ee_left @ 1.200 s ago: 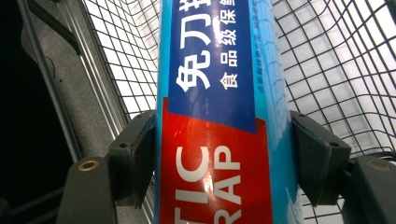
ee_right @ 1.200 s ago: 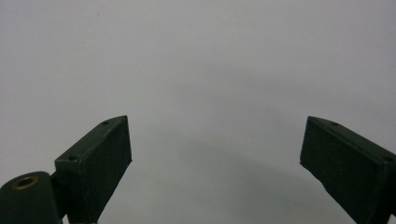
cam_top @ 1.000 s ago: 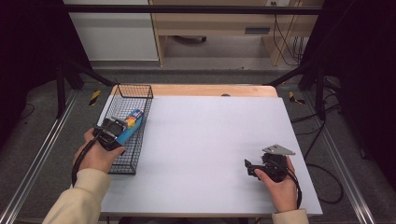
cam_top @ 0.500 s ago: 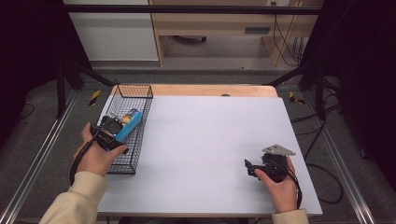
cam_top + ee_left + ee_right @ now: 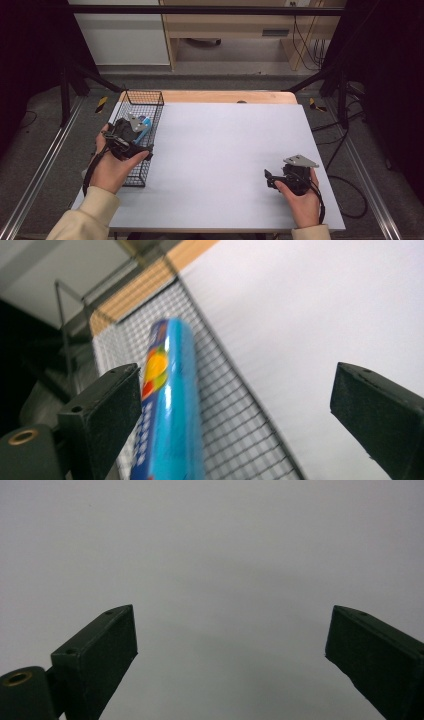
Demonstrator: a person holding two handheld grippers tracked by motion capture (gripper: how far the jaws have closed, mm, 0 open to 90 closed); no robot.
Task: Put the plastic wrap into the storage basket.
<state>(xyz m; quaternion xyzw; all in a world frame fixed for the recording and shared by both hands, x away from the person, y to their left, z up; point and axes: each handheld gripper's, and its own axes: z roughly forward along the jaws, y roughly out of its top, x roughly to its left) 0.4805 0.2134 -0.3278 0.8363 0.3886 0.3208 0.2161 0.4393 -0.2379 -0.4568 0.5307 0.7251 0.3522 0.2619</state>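
Note:
A blue tube (image 5: 170,405) with a colourful label lies in the black wire basket (image 5: 145,93) at the table's left edge. In the high view the blue tube (image 5: 144,123) peeks out just beyond my left gripper (image 5: 140,129), which hovers over the basket. In the left gripper view my left gripper (image 5: 235,405) is open, and the tube lies close beside its left jaw, against the basket's mesh (image 5: 225,365). My right gripper (image 5: 268,179) rests low over the white table (image 5: 225,135) at the front right. Its jaws (image 5: 230,650) stand open with nothing between them.
A wooden strip (image 5: 225,96) runs along the table's far edge. Metal rails (image 5: 45,165) flank the table on the floor, and cables (image 5: 345,190) trail at the right. Shelving stands beyond the far edge.
My left hand has turned over the basket, so the grey plate now faces up and covers more of the tube. The right gripper has stayed put.

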